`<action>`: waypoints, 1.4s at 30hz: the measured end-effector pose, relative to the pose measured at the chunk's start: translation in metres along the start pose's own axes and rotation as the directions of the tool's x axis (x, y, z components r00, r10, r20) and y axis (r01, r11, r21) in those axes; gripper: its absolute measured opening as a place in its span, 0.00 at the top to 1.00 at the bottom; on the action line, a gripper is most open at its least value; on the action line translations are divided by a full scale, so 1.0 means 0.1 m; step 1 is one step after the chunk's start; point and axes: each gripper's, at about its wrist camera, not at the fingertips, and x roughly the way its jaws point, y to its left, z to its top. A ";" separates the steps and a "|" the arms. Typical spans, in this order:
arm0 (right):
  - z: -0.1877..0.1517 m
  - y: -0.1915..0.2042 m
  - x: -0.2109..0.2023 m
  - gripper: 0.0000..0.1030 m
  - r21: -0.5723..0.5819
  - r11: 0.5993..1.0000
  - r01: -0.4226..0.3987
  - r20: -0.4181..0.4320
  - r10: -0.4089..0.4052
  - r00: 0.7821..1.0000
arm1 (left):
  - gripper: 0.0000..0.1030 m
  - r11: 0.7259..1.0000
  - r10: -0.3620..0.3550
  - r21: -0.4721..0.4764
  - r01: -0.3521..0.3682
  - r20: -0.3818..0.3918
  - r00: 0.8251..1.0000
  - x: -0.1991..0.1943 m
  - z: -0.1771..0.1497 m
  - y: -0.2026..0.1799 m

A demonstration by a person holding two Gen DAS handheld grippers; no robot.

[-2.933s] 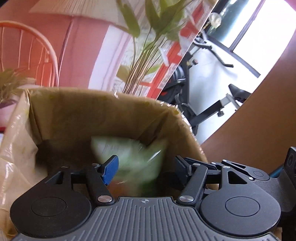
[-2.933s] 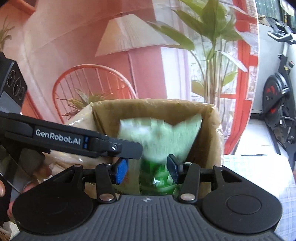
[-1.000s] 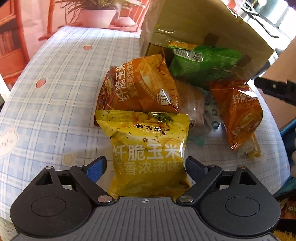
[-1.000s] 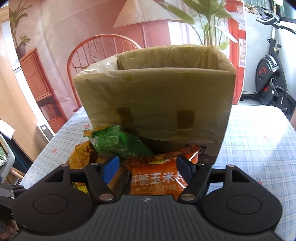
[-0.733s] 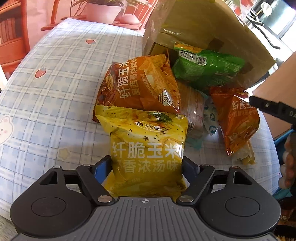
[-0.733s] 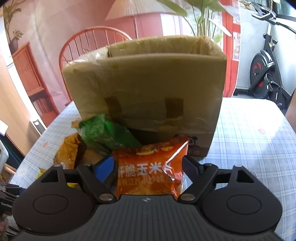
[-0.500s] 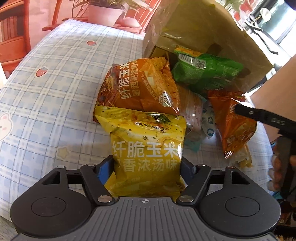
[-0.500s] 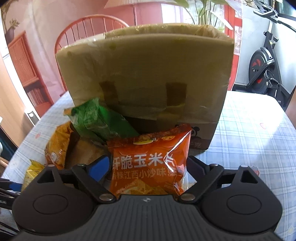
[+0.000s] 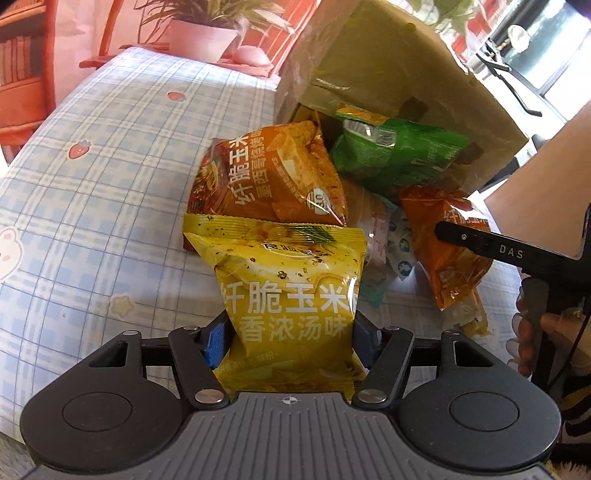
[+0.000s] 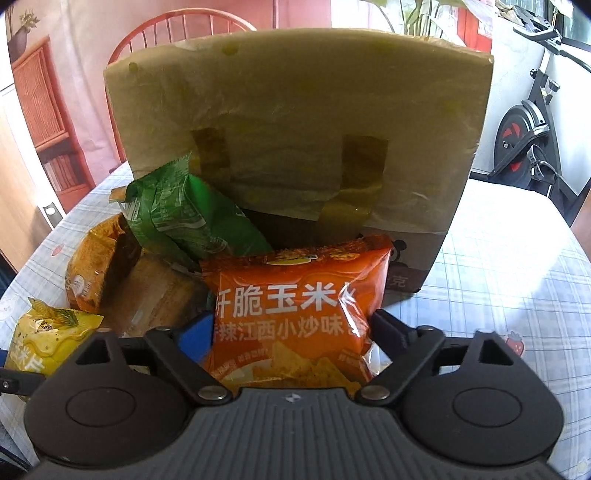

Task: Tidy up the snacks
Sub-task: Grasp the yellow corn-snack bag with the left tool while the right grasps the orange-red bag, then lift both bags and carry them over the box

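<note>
My left gripper (image 9: 286, 336) is closing and its pads press the sides of a yellow snack bag (image 9: 288, 280) lying on the checked tablecloth. My right gripper (image 10: 290, 330) is also closing, and its pads touch both sides of an orange snack bag (image 10: 295, 295) in front of the cardboard box (image 10: 295, 110). A green bag (image 10: 184, 218) leans on the box wall. A dark orange bag (image 9: 269, 177) lies behind the yellow one. The inside of the box is hidden.
A clear-wrapped packet (image 9: 369, 221) and small sachets lie between the bags. A person's hand (image 9: 532, 332) holds the right gripper's handle. A red chair (image 10: 177, 26) stands behind the table (image 10: 517, 258), and an exercise bike (image 10: 528, 140) is at the right.
Both grippers left the box and came down to the bags on the table. The left jaws closed onto the yellow bag; the right jaws widened around the orange bag, then narrowed onto it.
</note>
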 end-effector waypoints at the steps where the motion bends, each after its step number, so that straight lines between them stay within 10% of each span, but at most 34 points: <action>1: -0.01 -0.02 -0.02 0.22 0.006 1.000 -0.005 0.000 0.005 1.000 | 0.34 1.000 -0.006 0.010 0.006 0.003 1.000 -0.01 0.00 -0.01; 24: 0.22 -0.23 -0.72 0.26 0.084 0.995 -0.055 0.175 0.040 0.984 | 0.34 0.990 -0.106 0.111 0.088 0.170 0.980 -0.46 0.29 -0.30; 42: 0.80 -0.37 -1.36 0.26 0.065 0.989 -0.136 0.393 0.100 0.914 | 0.34 0.961 -0.206 0.253 0.115 0.369 0.906 -0.99 1.17 -0.88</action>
